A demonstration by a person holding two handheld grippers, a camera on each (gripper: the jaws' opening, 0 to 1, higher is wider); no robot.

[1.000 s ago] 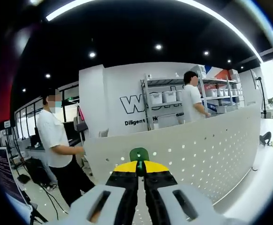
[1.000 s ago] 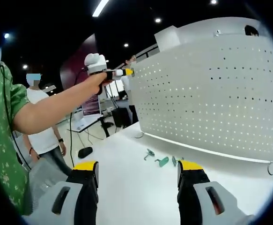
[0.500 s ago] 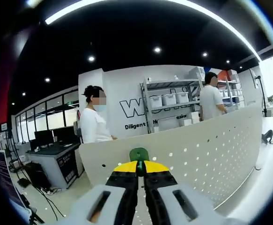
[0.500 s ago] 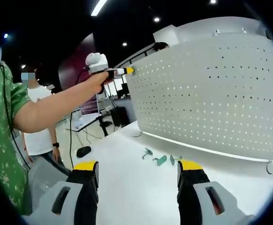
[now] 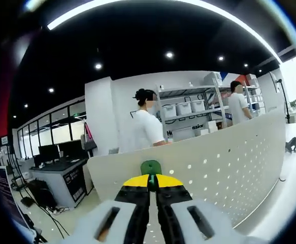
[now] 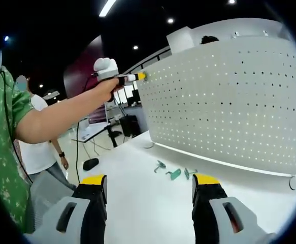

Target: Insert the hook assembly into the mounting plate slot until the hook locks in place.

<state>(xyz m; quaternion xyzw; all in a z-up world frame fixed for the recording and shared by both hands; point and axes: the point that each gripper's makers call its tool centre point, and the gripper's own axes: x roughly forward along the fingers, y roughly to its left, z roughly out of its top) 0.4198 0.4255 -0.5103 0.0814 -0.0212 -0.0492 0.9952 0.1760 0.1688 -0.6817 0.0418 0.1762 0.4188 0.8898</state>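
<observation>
In the right gripper view, nearest, the right gripper (image 6: 149, 190) has its yellow-tipped black jaws wide apart, holding nothing, over the bare white tabletop (image 6: 137, 213). Beyond them, near the foot of the upright white perforated mounting plate (image 6: 229, 101), three small spare green plastic hooks (image 6: 175, 174) lie loose on the tabletop. Further off, a bare arm in a green patterned sleeve (image 6: 3, 147) reaches up to the plate's upper left corner, carrying the left gripper (image 6: 137, 77) to that edge.

In the left gripper view, the left gripper (image 5: 149, 179) has its jaws clamped together on a green plastic hook assembly (image 5: 151, 167), whose rounded top shows just above the yellow tips. The hook sits close to the plate (image 5: 224, 168), near its top edge; whether it touches a slot cannot be told. Past the plate, people stand by grey shelving (image 5: 188, 109).

The likely risk is a misaligned push: if the hook meets the plate between holes or tilted, it could twist in the jaws or slip free. A hard push might also rock the free-standing plate.
</observation>
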